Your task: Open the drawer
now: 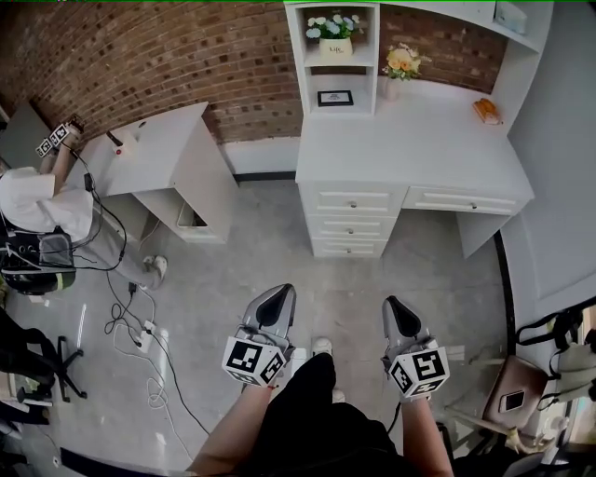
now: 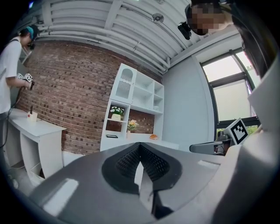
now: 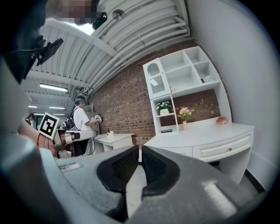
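A person is working at a side desk far left, cables trailing beside; grey floor is lying between both tools and the white desk; its drawers are sitting shut, well ahead of left tool and right tool; left tool's jaws are meeting at the tips, right tool's standing a narrow slit apart, both empty; right gripper view is showing a knobbed drawer front; left gripper view's jaws are hiding the drawers, shelves showing above.

Count: 4 white wooden drawers at 1 o'clock; 2 white tabletops; 2 potted flower bunches; 1 black flat frame; 1 small orange item; 1 person at 10 o'clock.
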### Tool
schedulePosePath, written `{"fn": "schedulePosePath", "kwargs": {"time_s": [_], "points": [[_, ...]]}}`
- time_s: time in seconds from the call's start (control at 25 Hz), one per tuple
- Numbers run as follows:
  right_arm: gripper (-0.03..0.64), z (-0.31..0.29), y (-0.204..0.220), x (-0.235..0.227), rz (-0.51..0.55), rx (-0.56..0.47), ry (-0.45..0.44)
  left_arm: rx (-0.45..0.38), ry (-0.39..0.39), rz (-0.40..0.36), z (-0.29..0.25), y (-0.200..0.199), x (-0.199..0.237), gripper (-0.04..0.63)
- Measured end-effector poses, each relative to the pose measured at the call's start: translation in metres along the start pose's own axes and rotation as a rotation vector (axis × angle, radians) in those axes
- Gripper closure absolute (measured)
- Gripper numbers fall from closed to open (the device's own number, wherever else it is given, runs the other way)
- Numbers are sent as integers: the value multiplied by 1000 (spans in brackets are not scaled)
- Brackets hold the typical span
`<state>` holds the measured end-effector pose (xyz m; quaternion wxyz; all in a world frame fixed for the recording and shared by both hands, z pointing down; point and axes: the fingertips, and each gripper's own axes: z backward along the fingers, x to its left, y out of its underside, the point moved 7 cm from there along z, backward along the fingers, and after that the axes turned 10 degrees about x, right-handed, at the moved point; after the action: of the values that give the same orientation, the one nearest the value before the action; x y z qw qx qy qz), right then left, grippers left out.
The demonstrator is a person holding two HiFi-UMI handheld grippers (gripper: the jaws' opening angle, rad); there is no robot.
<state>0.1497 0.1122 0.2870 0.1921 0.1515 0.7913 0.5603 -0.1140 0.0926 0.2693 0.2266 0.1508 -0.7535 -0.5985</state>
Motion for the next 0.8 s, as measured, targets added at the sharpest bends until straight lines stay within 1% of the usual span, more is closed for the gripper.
{"fn": "schedulePosePath", "kwargs": {"time_s": [0.08, 0.2, 0.4, 0.64, 0.8], "points": [[615, -16, -6, -10, 4, 6, 12, -1, 15, -2, -19, -4, 9, 592], [617, -41, -17, -21, 8, 17, 24, -2, 31, 3, -45, -10, 25, 592], [615, -76, -21, -35, -9, 45, 42, 18, 63, 18, -85, -12, 48, 594], [617, -116, -16, -53, -32, 71, 79, 47, 106, 30, -129, -2, 74, 592], [617, -140, -6, -58, -44, 95, 81, 61, 126, 41, -151, 6, 85, 592]]}}
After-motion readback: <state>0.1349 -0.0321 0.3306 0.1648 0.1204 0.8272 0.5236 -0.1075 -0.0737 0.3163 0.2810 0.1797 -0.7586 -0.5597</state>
